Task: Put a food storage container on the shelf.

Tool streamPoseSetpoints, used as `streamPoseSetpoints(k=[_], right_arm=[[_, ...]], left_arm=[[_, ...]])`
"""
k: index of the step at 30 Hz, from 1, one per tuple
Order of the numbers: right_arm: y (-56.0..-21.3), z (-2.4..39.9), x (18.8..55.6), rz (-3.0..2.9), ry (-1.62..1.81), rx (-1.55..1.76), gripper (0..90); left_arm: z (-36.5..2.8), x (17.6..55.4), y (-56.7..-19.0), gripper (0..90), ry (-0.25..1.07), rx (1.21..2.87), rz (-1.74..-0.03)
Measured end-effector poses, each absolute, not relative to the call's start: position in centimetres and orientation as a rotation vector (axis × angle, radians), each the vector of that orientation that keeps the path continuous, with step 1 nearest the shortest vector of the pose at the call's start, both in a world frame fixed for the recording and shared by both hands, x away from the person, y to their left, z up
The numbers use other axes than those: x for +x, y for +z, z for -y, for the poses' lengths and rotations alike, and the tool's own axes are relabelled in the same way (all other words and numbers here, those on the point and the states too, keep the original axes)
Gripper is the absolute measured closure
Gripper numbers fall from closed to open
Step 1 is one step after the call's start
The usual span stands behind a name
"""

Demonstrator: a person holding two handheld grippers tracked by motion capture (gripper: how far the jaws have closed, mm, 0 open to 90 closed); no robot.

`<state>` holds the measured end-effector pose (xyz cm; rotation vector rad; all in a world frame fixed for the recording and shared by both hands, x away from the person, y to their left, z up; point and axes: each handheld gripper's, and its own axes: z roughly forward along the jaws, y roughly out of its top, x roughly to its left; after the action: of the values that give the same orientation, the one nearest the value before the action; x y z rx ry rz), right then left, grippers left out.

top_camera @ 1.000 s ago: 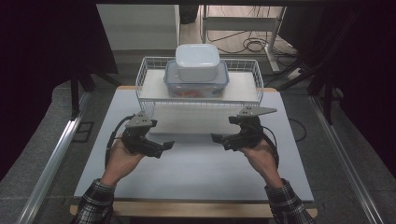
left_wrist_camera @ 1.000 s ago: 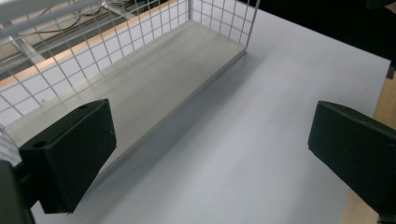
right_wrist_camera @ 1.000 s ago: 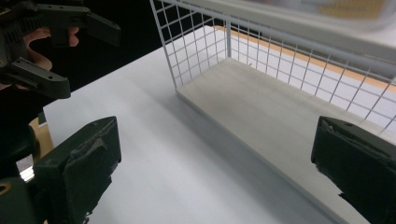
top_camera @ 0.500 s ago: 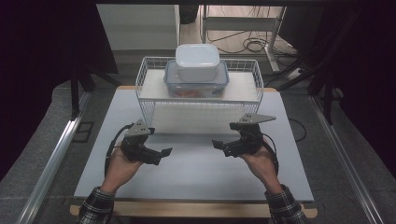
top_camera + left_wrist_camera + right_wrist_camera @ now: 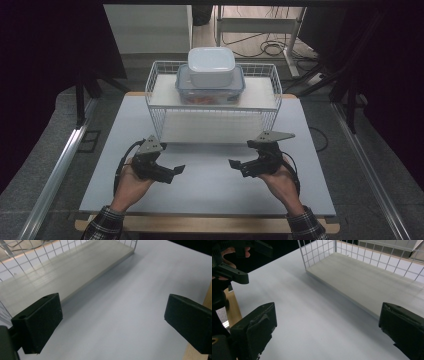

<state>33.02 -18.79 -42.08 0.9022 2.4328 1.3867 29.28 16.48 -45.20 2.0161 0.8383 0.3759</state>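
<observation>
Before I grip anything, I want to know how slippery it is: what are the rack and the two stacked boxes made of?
The white wire-grid rack looks like painted metal wire, thin and glossy. The white rounded box seems to be opaque, smooth plastic. The clear lidded container beneath it appears to be see-through plastic, with reddish contents showing.

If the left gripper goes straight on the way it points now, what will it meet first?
Probably the right gripper. In the high view the left gripper points across the white table with its jaws open, and the right one faces it, open too. Only bare table lies between them, though the exact heights are unclear.
</observation>
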Motion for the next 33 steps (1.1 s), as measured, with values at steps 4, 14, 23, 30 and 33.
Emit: streamPoseSetpoints(k=[4,14,23,30,33], right_arm=[[-42.4,19.3,32.8,-2.421,1.38,0.914,1.7],[-43.0,20.1,31.9,-2.385,1.384,0.932,0.4],[-44.0,21.6,31.3,-2.37,1.363,0.973,0.4],[-45.0,22.8,30.9,-2.355,1.343,1.006,0.4],[-45.6,23.1,30.9,-2.352,1.335,1.023,0.5]], left_arm=[[-16.8,29.1,-45.8,1.6,0.379,2.015,-0.852],[-18.1,28.2,-47.2,1.6,0.389,2.0,-0.905],[-18.9,27.4,-48.3,1.7,0.389,1.98,-0.934],[-19.4,27.1,-49.3,1.8,0.395,1.985,-0.96],[-19.5,27.0,-49.6,1.7,0.398,1.985,-0.97]])
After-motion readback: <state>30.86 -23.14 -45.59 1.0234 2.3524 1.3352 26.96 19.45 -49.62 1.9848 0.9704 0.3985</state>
